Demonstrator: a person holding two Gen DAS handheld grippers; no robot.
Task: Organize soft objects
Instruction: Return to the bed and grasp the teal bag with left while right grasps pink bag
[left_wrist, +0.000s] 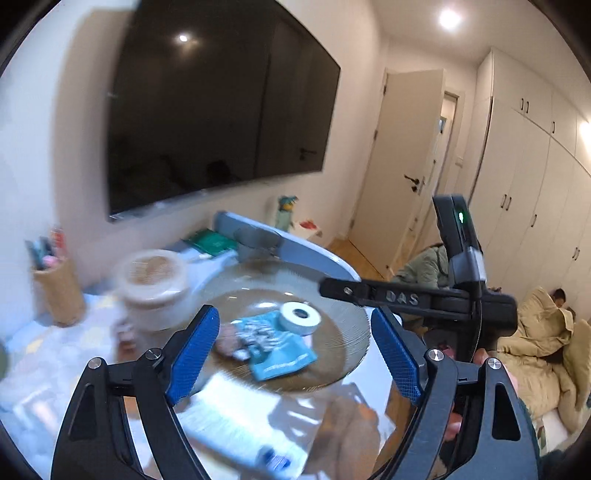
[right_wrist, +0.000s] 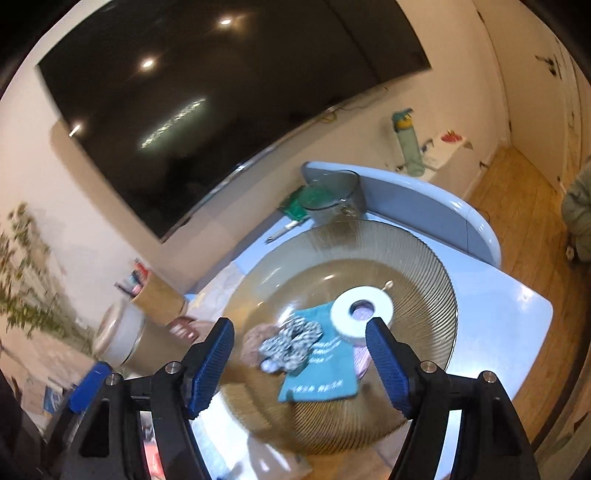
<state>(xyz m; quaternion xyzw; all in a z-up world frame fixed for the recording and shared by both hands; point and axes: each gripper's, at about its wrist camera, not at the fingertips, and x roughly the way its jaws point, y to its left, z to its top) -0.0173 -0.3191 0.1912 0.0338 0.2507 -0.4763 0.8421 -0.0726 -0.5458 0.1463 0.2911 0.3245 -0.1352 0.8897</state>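
Note:
A ribbed amber glass plate (right_wrist: 417, 258) sits on the pale blue table; it also shows in the left wrist view (left_wrist: 343, 325). On it lie a teal cloth packet (right_wrist: 321, 376), a black-and-white patterned scrunchie (right_wrist: 291, 341), a pinkish soft item (right_wrist: 255, 341) and a white tape roll (right_wrist: 361, 310). The left wrist view shows the teal packet (left_wrist: 284, 354) and the roll (left_wrist: 299, 317) too. My left gripper (left_wrist: 295, 358) is open and empty above the plate's near side. My right gripper (right_wrist: 299, 363) is open and empty over the soft items. The right gripper's body (left_wrist: 424, 295) crosses the left wrist view.
A lidded cream jar (left_wrist: 155, 288) and a pen holder (left_wrist: 59, 291) stand left of the plate. A clear measuring jug (right_wrist: 332, 199) and a green book (right_wrist: 295, 203) sit behind it. A large dark TV (left_wrist: 221, 107) hangs on the wall. A printed sheet (left_wrist: 236, 424) lies near the front.

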